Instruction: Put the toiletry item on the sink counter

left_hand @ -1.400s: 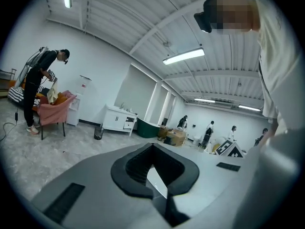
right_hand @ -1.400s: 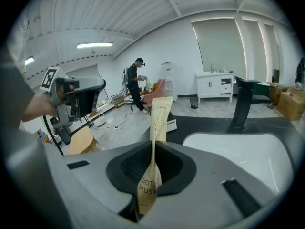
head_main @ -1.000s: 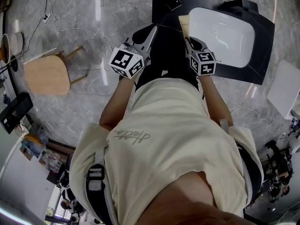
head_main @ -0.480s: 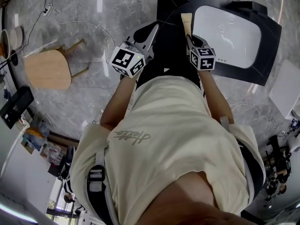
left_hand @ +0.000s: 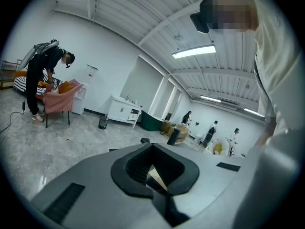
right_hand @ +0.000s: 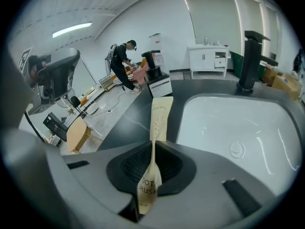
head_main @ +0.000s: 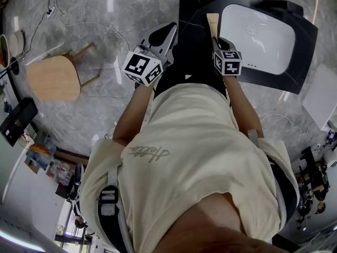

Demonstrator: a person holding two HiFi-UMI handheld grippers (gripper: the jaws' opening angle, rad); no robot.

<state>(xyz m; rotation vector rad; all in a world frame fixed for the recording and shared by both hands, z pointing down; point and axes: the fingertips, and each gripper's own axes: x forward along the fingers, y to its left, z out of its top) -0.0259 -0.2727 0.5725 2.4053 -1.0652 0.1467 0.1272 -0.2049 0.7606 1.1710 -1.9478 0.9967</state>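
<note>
A beige paper toothbrush packet [right_hand: 160, 116] sticks up out of my right gripper [right_hand: 151, 162], which is shut on its lower end. In the head view the packet [head_main: 212, 23] hangs over the black sink counter [head_main: 190, 20], just left of the white basin [head_main: 258, 36], and the right gripper [head_main: 215, 39] sits below it. My left gripper [head_main: 169, 33] hovers at the counter's left edge, partly over the floor. In its own view the left gripper [left_hand: 155, 175] has its jaws together with nothing held.
A black faucet [right_hand: 249, 61] stands behind the basin [right_hand: 238, 128]. A black-and-white box [right_hand: 157, 82] sits at the counter's far end. A wooden stool [head_main: 52, 80] and cables lie on the marble floor to the left. A white tabletop [head_main: 321, 99] is at the right.
My right gripper has carried the packet a little forward over the counter, beside the basin. The left gripper has barely shifted.
</note>
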